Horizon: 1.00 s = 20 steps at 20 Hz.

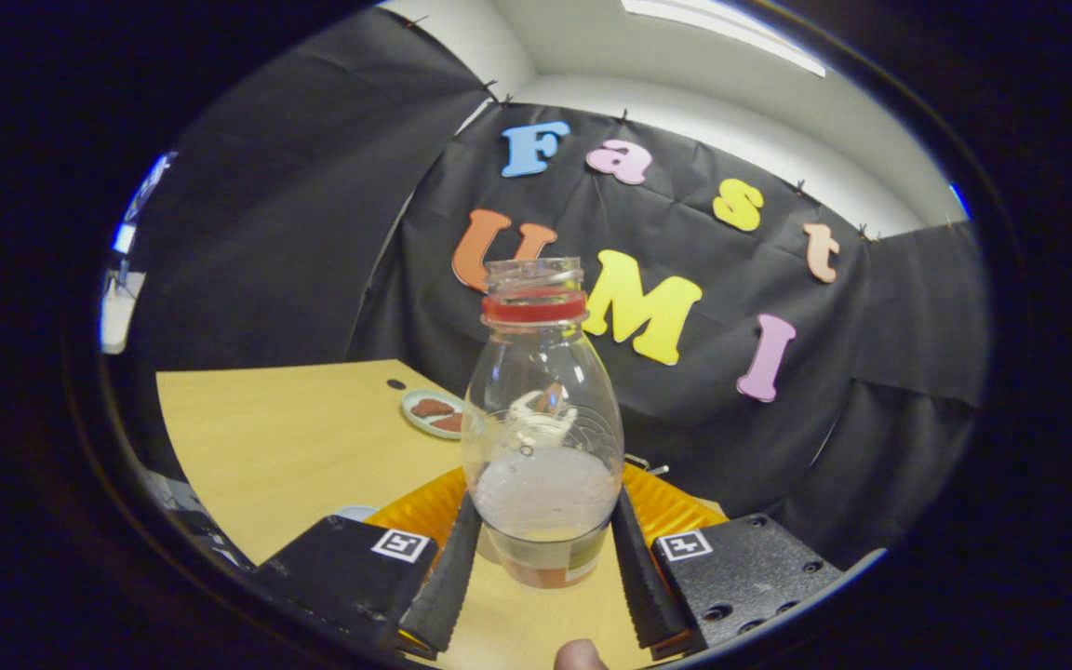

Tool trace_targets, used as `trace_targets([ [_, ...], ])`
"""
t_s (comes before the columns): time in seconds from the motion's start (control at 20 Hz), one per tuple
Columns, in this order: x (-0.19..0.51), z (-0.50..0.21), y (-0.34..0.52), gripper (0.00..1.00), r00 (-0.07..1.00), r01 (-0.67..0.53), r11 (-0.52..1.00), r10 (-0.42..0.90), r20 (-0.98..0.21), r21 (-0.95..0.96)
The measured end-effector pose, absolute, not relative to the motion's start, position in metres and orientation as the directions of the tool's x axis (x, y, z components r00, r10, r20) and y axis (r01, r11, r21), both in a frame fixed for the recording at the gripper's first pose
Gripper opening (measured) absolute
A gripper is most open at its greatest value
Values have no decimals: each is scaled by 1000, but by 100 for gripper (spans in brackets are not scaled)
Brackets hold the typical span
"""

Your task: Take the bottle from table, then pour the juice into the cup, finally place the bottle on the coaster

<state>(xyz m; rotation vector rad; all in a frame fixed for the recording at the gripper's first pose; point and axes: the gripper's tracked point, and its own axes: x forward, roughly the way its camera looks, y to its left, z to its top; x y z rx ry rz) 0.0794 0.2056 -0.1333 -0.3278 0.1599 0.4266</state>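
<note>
Bottle (541,419), uncapped and nearly empty, is clamped upright between both fingers of the hand-held gripper (541,568), lifted over the table (285,437). Pouring appears finished; the next move calls for lowering it onto the orange coaster (676,507) just beyond the fingers.

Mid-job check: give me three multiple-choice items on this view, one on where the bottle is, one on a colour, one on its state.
1. Where is the bottle?
A. between the gripper fingers
B. lying on the table
C. on the small dish

2. What colour is the bottle's neck ring?
A. blue
B. red
C. green

3. The bottle is:
A. capped
B. tipped on its side
C. upright, uncapped

Answers: 1 A, both fingers press its sides. 2 B, a red band sits under the open mouth. 3 C, its threaded mouth points up without a cap.
</note>
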Motion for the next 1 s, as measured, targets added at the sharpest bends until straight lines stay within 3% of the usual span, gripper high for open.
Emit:
trace_targets([
  [0.35,93,-120,181,74,912,-389,918,372,-173,-76],
  [1.0,164,-185,200,74,877,-393,919,381,-294,18],
])
